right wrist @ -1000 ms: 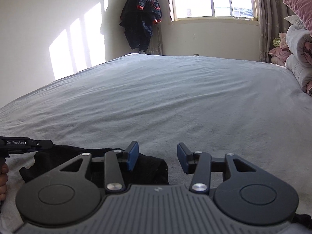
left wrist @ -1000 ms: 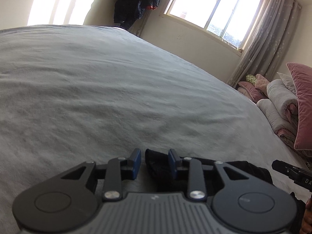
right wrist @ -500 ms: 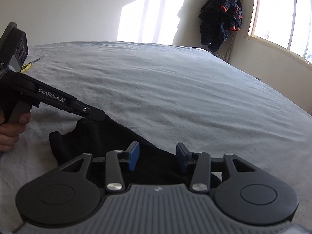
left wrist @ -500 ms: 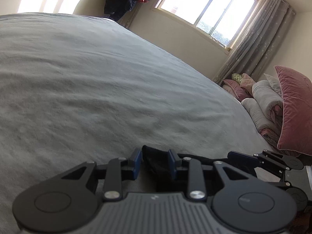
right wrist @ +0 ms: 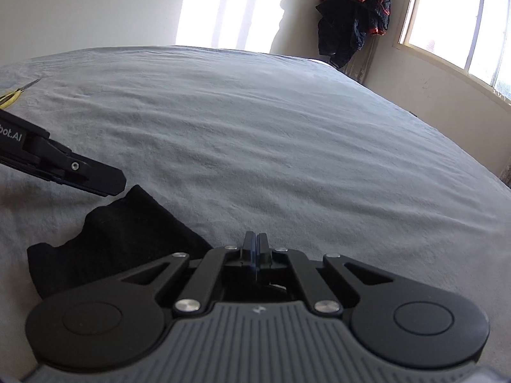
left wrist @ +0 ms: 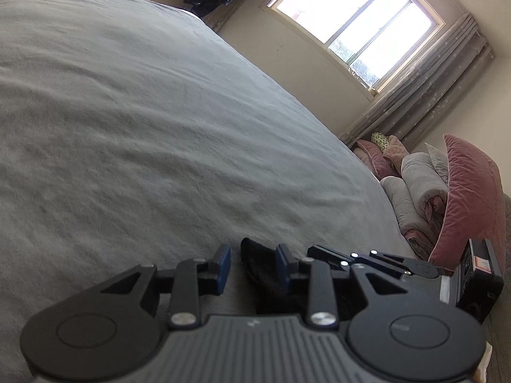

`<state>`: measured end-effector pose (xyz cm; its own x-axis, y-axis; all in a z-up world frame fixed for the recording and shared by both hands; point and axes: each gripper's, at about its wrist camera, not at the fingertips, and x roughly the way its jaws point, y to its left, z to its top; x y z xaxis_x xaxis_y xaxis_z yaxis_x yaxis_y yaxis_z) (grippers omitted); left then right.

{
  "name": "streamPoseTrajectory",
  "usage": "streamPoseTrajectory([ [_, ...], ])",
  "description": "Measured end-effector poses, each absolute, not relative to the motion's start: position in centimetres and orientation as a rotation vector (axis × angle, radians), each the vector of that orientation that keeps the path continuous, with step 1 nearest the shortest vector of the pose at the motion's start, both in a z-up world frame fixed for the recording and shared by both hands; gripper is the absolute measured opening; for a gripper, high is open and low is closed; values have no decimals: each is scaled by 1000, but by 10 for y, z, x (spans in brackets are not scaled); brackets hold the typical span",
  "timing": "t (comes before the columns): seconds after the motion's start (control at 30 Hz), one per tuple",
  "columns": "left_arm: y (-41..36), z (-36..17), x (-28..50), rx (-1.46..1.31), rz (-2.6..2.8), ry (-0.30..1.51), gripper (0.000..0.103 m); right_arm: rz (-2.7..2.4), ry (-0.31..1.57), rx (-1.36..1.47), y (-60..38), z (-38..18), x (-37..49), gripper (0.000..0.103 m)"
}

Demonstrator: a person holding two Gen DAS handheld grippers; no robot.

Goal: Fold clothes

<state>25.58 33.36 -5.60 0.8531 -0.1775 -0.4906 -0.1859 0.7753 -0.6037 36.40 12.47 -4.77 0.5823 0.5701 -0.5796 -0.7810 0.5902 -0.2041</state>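
A black garment (right wrist: 121,233) lies crumpled at the near edge of the grey bed (right wrist: 287,143). My left gripper (left wrist: 252,265) stands partly closed around a raised fold of the garment (left wrist: 262,274). In the right wrist view the left gripper (right wrist: 108,185) sits at the cloth's lifted corner. From that corner the cloth's edge runs straight to my right gripper (right wrist: 255,249), whose blue pads are pressed together. The fabric under them is hidden by the fingers. In the left wrist view the right gripper (left wrist: 314,250) lies just right of the left gripper's fingers.
Pink pillows (left wrist: 469,198) and rolled grey quilts (left wrist: 418,185) are stacked at the bed's right end. A dark jacket (right wrist: 354,6) hangs in the corner beside the window (left wrist: 351,22). A yellow-handled tool (right wrist: 12,97) lies at the far left of the bed.
My right gripper's jaws have gone from wide apart to pressed together. It has swung in close beside the left gripper, and both views have rolled. The left jaws keep the same gap.
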Motion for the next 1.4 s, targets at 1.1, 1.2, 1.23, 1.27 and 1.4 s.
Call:
streamPoseTrajectory([
  [1.1,316,-64,262,-653,-163,717,18,961,549,-47,110,-42,386,0],
  [1.2,301,-52,258,-503,-94,731,2,963,540,-45,108,-40,386,0],
  [1.23,296,-48,257,-447,-68,735,2,961,531,-50,108,-39,385,0],
  [1.27,291,-44,255,-390,-42,738,1,960,514,-62,109,-37,382,0],
  [1.4,284,-26,244,-223,18,725,1,984,459,-110,121,-26,370,0],
])
